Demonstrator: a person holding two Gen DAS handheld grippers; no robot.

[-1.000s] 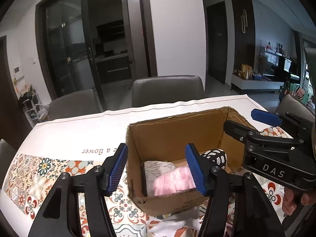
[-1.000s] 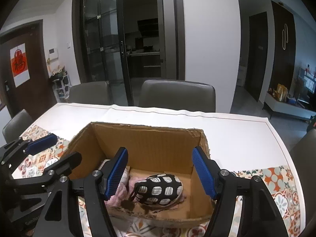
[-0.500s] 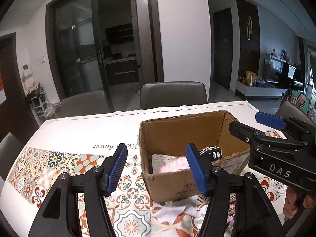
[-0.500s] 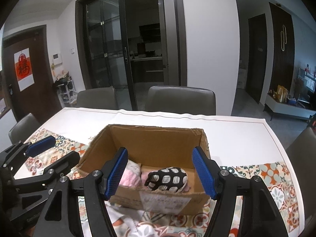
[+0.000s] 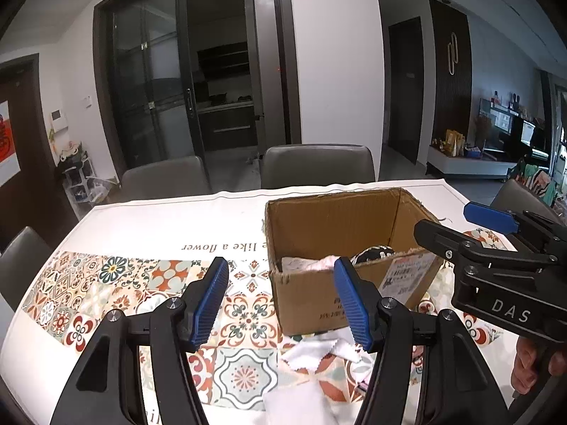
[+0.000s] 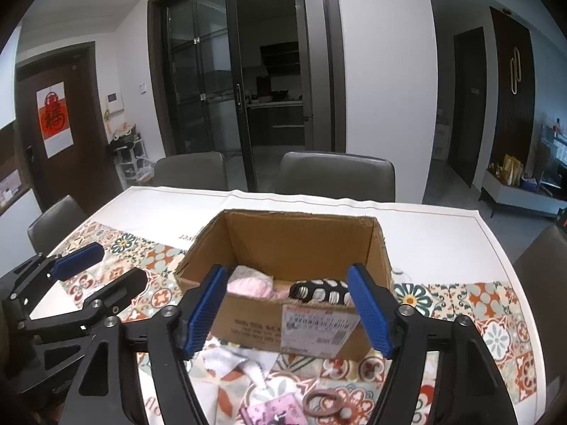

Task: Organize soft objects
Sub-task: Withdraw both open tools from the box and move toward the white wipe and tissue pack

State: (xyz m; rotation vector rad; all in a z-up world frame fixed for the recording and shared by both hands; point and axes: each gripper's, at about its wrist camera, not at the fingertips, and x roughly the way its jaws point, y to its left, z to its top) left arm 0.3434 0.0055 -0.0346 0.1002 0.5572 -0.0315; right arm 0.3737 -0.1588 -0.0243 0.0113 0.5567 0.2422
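Note:
An open cardboard box (image 5: 308, 294) (image 6: 248, 322) stands on the table. Inside lie a pink soft item (image 6: 250, 285) (image 5: 327, 262), a white patterned cloth (image 5: 294, 264) and a black-and-white patterned pouch (image 6: 320, 292) (image 5: 372, 252). My left gripper (image 5: 281, 304) is open and empty, in front of the box's left corner. My right gripper (image 6: 288, 310) is open and empty, in front of the box's near wall. White cloth pieces with zigzag edges (image 5: 312, 354) (image 6: 234, 354) lie on the table before the box. A pink patterned item (image 6: 273, 412) and a brown ring (image 6: 324, 403) lie nearer me.
The table has a tiled-pattern cloth (image 5: 106, 283) with a white part (image 5: 159, 219) behind. Grey chairs (image 5: 319, 166) (image 6: 336, 177) stand along the far edge, and another chair (image 6: 542, 265) stands at the right side. The right gripper also shows in the left wrist view (image 5: 496, 248).
Both grippers have pulled back and away from the box, from over its opening to in front of its near wall. The cloth pieces on the table have come into view.

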